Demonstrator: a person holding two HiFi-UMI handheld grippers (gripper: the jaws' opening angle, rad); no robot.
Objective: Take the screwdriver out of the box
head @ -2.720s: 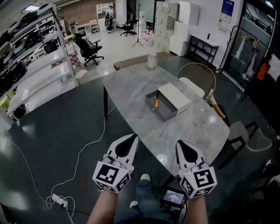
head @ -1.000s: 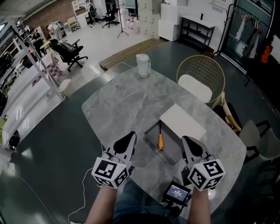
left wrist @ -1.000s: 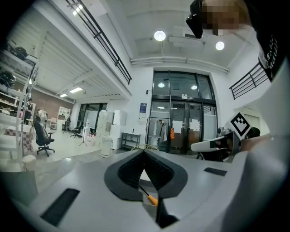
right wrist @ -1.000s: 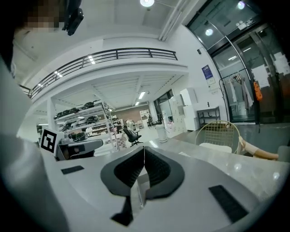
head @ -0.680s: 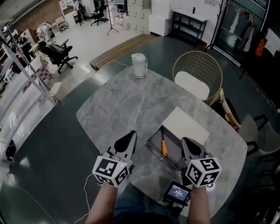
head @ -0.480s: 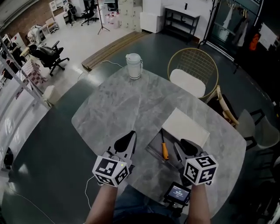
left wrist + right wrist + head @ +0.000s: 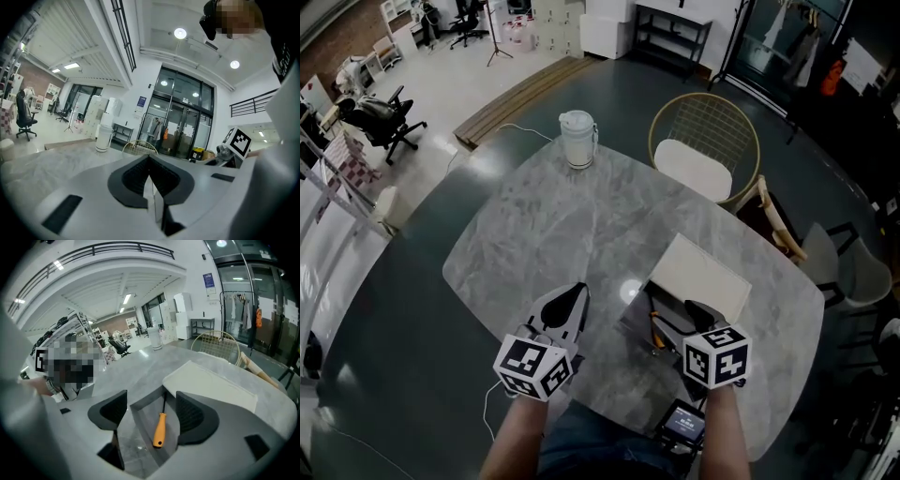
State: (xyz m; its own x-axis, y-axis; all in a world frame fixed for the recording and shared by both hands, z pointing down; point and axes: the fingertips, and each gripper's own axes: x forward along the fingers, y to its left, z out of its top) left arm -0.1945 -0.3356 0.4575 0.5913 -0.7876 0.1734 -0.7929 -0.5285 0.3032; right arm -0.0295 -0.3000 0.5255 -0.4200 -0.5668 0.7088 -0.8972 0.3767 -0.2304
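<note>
Nearest the person, the left gripper (image 7: 573, 293) hovers over the near edge of the grey marbled tabletop (image 7: 534, 225). In the left gripper view (image 7: 151, 172) its fingers are pressed together with nothing between them. Just beside it, the right gripper (image 7: 679, 322) tilts down over the near end of the box (image 7: 635, 323). Its fingers have just been opening and now stand wide apart, gripping nothing.

In the right gripper view (image 7: 153, 404) the screwdriver (image 7: 160, 429) shows in the gap between the fingers, untouched. It lies flat on the floor of the open grey box (image 7: 140, 425), with its orange handle toward the gripper and its dark shaft pointing away. The head view shows only a bit of the orange handle (image 7: 655, 324).

Behind it, the white lid (image 7: 698, 279) covers the far part of the box. Farther off, a white jug (image 7: 576, 139) stands near the tabletop's far edge. A wire-backed chair (image 7: 703, 141) sits beyond the rim.
</note>
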